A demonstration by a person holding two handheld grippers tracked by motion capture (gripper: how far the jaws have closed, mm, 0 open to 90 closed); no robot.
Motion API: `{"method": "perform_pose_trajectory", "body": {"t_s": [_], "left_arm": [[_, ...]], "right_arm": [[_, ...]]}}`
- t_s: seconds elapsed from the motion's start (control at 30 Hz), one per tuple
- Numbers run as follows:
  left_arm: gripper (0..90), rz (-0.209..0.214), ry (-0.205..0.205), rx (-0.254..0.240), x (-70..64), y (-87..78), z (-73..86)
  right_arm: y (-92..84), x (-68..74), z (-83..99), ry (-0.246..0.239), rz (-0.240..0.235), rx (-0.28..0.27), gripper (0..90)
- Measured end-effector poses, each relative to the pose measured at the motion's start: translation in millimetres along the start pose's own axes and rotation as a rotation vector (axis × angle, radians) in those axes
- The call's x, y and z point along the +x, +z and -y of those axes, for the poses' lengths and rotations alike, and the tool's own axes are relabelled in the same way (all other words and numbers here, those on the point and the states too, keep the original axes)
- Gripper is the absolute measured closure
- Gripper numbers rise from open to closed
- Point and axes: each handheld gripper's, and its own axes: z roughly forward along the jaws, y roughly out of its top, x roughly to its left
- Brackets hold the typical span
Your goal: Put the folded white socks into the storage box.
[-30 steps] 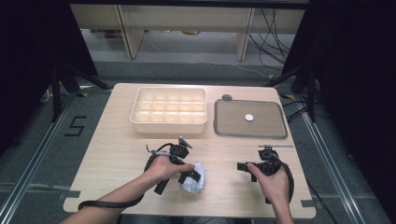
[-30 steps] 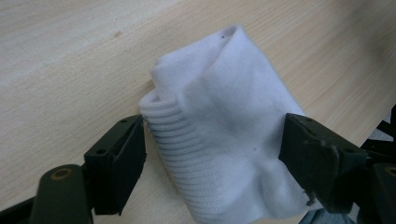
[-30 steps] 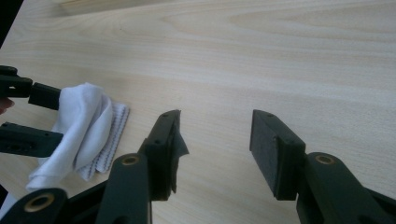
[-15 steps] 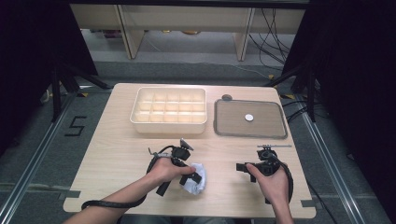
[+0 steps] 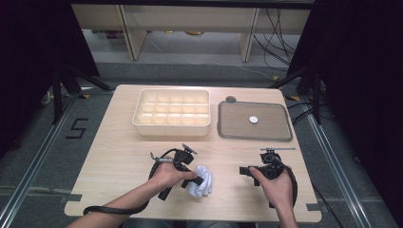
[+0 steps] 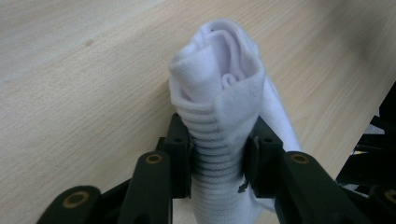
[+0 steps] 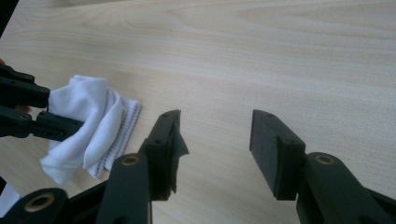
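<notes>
sock: white sock (image 5: pixel 200 180), bunched up on the table (image 5: pixel 119 156) near the front edge, a bit left of centre. In the left gripper view the ribbed cuff (image 6: pixel 217 149) is squeezed between the two pads.

left gripper: the left gripper (image 5: pixel 196 177) was wide open a second ago with the sock just lying next to it. Its jaws have just been closing, and now they're clamped on the sock, pinched about halfway in. Hand hasn't really gone anywhere, only the jaws moved.

what that means: looks like the grab is done, so I'd guess lifting it is next. Nothing is off the table yet as far as I can tell.

box: cream box with lots of little compartments (image 5: pixel 172 112) at the back, well apart from the sock.

tray: grey tray (image 5: pixel 278 135) right of the box, small white disc (image 5: pixel 254 119) lying in it.

right gripper: the right gripper (image 5: pixel 244 170) sits near the sock on its right side, jaws spread wide with nothing between them.
</notes>
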Motion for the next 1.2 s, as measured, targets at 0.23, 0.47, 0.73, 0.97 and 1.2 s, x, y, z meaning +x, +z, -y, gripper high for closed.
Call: {"method": "perform_pose_trajectory", "body": {"t_s": [0.23,0.47,0.73,0.97,1.2], "left_arm": [[69.8,0.011,0.043,-0.005,-1.4,-2.4,-0.1],[70.0,0.024,0.065,-0.014,-2.5,-7.7,0.7],[70.0,-0.001,0.078,-0.041,-3.4,-19.1,-0.1],[70.0,-0.035,0.096,-0.055,1.2,-30.8,-0.1],[70.0,-0.044,0.109,-0.065,5.3,-36.8,0.8]], "right_arm": [[0.7,1.3,0.2,-0.028,0.058,-0.011,53.7],[0.2,0.1,0.7,-0.027,0.049,-0.018,53.8],[-0.8,-0.2,0.4,-0.026,0.069,-0.021,53.9],[0.1,-0.9,0.4,-0.028,0.037,-0.019,53.9],[-0.5,-0.2,0.5,-0.028,0.065,-0.017,53.9]]}}
